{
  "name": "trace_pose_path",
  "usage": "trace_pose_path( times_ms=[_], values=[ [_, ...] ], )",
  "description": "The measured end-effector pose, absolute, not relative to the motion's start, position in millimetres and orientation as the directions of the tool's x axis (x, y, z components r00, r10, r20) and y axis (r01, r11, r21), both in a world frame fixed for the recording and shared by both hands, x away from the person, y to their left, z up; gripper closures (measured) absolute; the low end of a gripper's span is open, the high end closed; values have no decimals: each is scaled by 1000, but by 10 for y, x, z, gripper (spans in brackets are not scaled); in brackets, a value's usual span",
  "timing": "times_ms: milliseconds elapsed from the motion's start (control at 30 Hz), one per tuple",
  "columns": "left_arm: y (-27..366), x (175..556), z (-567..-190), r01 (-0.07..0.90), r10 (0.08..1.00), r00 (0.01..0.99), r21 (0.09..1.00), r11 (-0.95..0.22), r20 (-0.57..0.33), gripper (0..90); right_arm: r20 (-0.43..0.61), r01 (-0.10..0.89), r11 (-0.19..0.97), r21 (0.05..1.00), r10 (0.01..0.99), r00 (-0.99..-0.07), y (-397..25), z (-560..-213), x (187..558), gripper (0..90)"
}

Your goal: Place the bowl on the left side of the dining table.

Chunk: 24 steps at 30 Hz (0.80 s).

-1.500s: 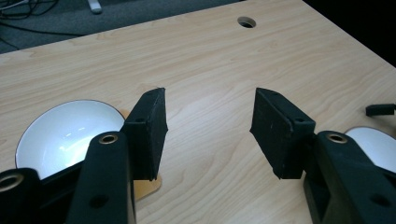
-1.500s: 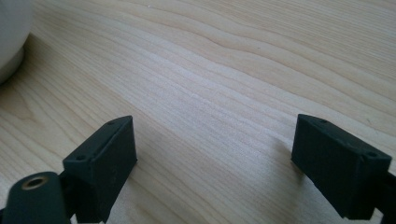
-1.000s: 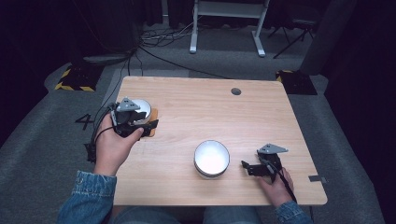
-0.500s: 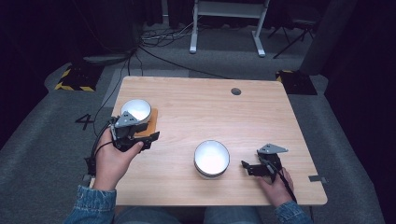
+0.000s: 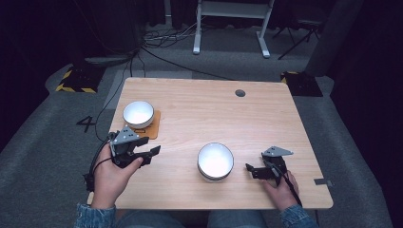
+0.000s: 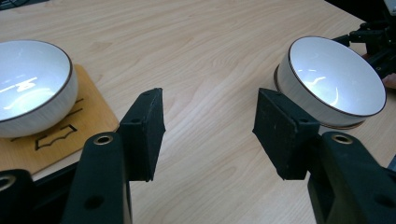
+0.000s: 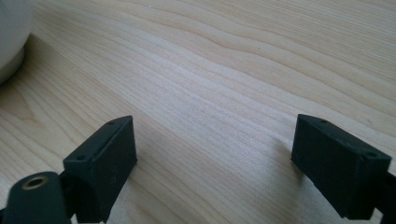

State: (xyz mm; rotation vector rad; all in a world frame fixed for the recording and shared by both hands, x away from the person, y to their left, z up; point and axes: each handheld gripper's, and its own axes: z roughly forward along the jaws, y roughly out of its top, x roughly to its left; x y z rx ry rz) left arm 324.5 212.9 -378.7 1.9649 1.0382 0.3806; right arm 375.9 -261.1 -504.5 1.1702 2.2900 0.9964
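On the left side of the light wooden table [image 5: 199, 109], a white round bowl with a thin dark rim [image 5: 138, 113] is sitting on a small brown square wooden mat [image 5: 151, 129]. Just in front of that mat, the person's left hand [image 5: 110, 178] is holding the left black gripper [image 5: 148, 155] over the table. Its fingers [image 6: 144, 133] are standing wide apart and are holding nothing. In the left gripper view, the bowl on the mat [image 6: 29, 84] is lying off to one side of the fingers, and the second bowl [image 6: 332, 81] is lying off to the other side. This second white round bowl with a thin dark rim [image 5: 215, 161] is sitting straight on the bare table, near the front edge and about in the middle. To the right of it, the person's right hand [image 5: 281, 190] is holding the right black gripper [image 5: 251, 170] low over the table, close beside that bowl but not touching it. Its fingers [image 7: 105, 161] are also spread wide apart, with only bare wood between them.
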Motion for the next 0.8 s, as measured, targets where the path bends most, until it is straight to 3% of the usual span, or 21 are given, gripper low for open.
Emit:
trace_pose_path(
  times_ms=[800],
  values=[
    [2062,3068,-4229,566,787,600,770,-294,-141,427,-15,544,402,736,814,-581,-2612,-5044,3759,142]
  ],
)
